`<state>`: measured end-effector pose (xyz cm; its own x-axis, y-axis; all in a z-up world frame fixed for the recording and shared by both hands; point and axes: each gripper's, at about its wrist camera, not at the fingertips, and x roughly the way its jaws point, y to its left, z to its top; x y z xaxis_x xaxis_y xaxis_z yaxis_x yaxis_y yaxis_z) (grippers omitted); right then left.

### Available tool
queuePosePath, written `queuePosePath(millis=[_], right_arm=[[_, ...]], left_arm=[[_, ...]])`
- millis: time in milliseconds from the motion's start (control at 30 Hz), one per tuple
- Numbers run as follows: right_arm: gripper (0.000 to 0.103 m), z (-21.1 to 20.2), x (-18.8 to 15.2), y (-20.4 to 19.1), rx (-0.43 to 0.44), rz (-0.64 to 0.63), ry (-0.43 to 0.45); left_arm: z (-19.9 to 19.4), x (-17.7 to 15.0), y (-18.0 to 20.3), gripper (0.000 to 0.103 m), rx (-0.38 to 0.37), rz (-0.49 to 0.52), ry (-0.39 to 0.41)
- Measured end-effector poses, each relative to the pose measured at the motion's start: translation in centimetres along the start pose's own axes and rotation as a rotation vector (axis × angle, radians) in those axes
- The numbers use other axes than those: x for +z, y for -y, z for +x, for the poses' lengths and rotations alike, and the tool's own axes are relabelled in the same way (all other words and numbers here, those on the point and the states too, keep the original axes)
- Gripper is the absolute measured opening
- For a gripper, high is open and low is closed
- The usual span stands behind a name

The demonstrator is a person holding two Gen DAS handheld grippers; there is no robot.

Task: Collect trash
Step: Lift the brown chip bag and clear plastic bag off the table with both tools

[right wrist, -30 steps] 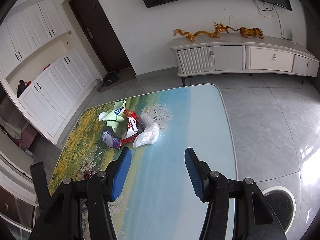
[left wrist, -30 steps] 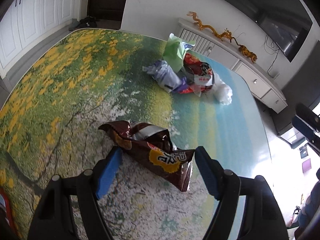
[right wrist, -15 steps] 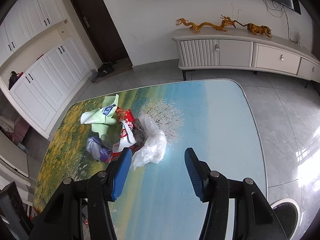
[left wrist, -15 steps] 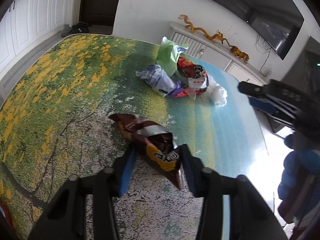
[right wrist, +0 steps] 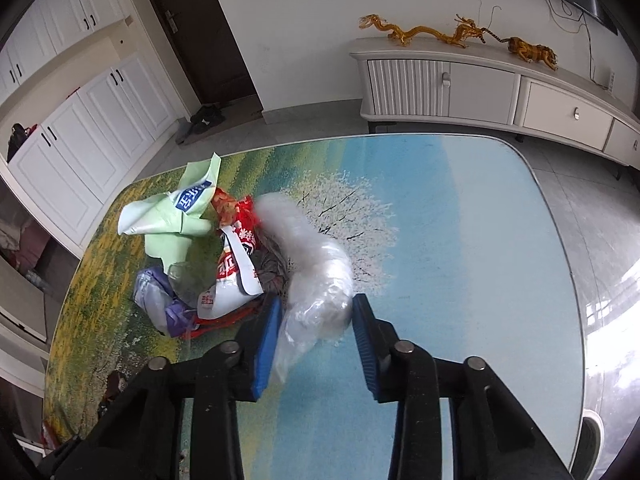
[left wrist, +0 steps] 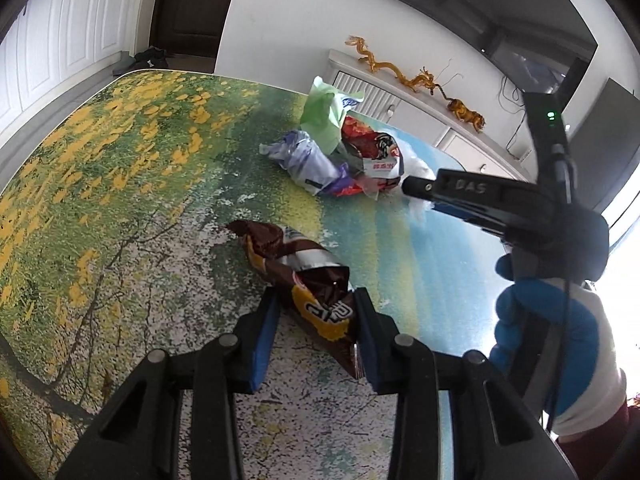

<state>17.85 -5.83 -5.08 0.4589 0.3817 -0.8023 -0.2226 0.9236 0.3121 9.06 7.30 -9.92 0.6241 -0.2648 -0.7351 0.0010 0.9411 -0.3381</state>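
A brown snack bag (left wrist: 308,280) lies on the printed table. My left gripper (left wrist: 316,312) is shut on its near end. Beyond it lies a heap of trash: a green wrapper (left wrist: 320,116), a purple-grey bag (left wrist: 304,164) and a red-white packet (left wrist: 376,152). In the right wrist view the heap shows as the green wrapper (right wrist: 172,220), the red-white packet (right wrist: 236,264) and a clear plastic bag (right wrist: 316,280). My right gripper (right wrist: 316,320) has closed in around the clear bag's near end, its blue pads at the bag's sides. It also shows in the left wrist view (left wrist: 416,188).
The table (right wrist: 460,240) has a rounded edge with grey floor beyond. A white sideboard (right wrist: 480,84) with gold dragon figures stands by the wall. White cupboards (right wrist: 80,120) and a dark door (right wrist: 192,28) are to the left.
My left gripper closed onto the brown snack bag. My right gripper moved forward to the heap and narrowed around the clear plastic bag.
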Motion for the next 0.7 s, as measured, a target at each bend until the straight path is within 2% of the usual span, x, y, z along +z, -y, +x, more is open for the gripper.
queuePosePath(millis=[300, 700], right_arm=[[0.026, -0.7, -0.5, 0.5, -0.002, 0.004, 0.026], [0.026, -6.0, -3.5, 1.7, 0.002, 0.054, 0.060]], left_arm=[[-0.2, -0.2, 0.0, 0.032, -0.042, -0.012, 0.000], [-0.9, -0.2, 0.0, 0.026, -0.087, -0.040, 0.009]])
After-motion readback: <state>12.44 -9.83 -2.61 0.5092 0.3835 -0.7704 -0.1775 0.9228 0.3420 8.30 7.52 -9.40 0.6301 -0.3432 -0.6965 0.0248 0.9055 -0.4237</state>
